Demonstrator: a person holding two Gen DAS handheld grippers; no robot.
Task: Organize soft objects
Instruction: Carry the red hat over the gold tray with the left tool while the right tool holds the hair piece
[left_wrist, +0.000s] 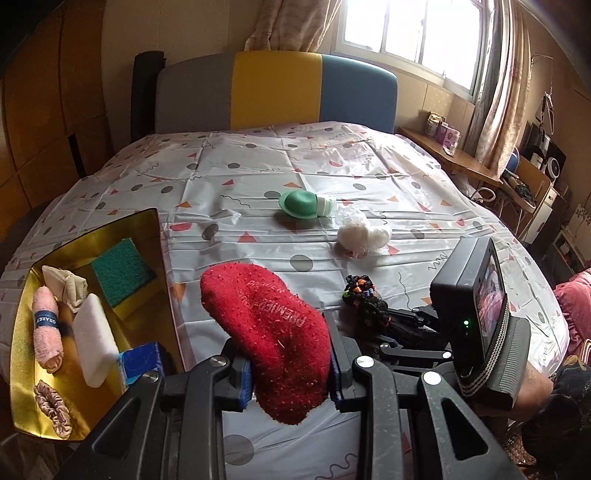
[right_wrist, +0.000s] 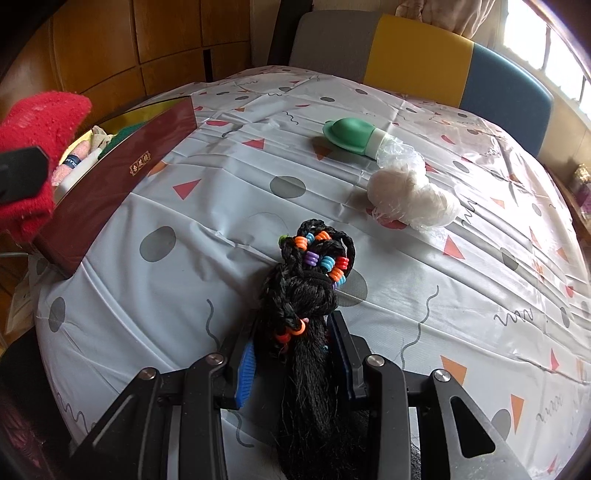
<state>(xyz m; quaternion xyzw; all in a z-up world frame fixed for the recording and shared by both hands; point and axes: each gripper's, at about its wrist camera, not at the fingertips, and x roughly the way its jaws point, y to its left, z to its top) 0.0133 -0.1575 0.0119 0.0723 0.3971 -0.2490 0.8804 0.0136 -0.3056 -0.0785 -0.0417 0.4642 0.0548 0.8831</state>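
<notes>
My left gripper (left_wrist: 291, 363) is shut on a red fuzzy sock (left_wrist: 273, 332) and holds it above the bed, just right of the gold-lined box (left_wrist: 151, 229). The sock also shows at the left edge of the right wrist view (right_wrist: 33, 147). My right gripper (right_wrist: 295, 350) is shut on a black braided hairpiece with coloured beads (right_wrist: 310, 280), low over the bedsheet; it also shows in the left wrist view (left_wrist: 364, 299). The box holds a pink rolled towel (left_wrist: 46, 328), a white sponge (left_wrist: 94, 343), a green scouring pad (left_wrist: 122, 271), a beige cloth (left_wrist: 64, 286) and a pink scrunchie (left_wrist: 53, 406).
A green silicone item with a white base (right_wrist: 351, 134) and a white fluffy bundle in clear plastic (right_wrist: 410, 195) lie on the patterned sheet (right_wrist: 184, 314) farther back. The box's dark red outer wall (right_wrist: 122, 170) faces the right gripper. A headboard (left_wrist: 277, 92) stands behind; a wooden shelf (left_wrist: 454, 158) is right.
</notes>
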